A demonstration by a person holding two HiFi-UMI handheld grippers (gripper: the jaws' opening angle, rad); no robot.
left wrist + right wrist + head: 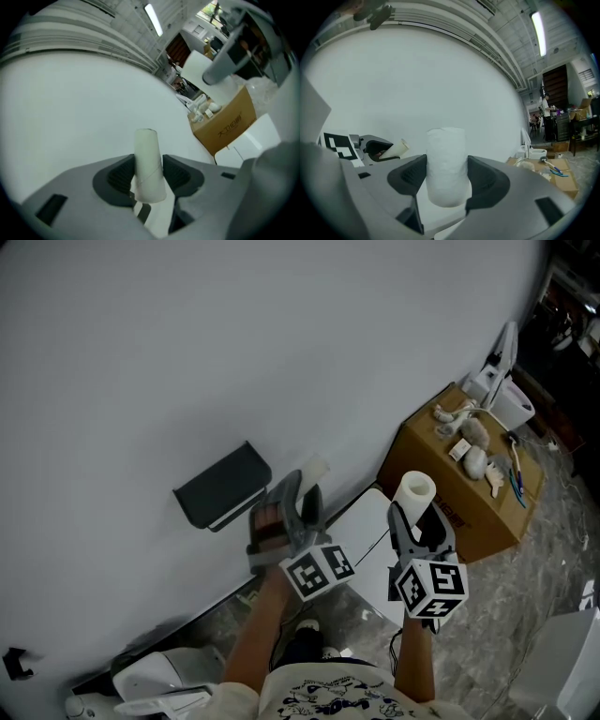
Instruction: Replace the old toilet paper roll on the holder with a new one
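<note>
Head view: one holder with a dark cover is on the wall, left of centre. I can't see a roll on it. Left gripper is just right of it, mid-frame, jaws clamped on the old tube. It's one bare cardboard core, pinched across its side, far end pointing toward the wall. Right gripper is right of centre, jaws spread wide but pressing both sides of the new roll. That's one full white roll, standing on end between the pads. One box sits at right against the wall, small odds and ends on top.

Handling, my guess:
- Old tube is very light thin card that crushes easily, so a gentle pinch mid-length is enough.
- New roll is light, soft and squashy, and the paper isn't slippery.
- Take the new roll across the outside at mid-height, firm enough not to slide.
- Don't squeeze so hard that the centre hole flattens; it needs to stay open for mounting.
- The loose end may unwind.

Count: two grippers, one old tube, one new roll, one holder.
</note>
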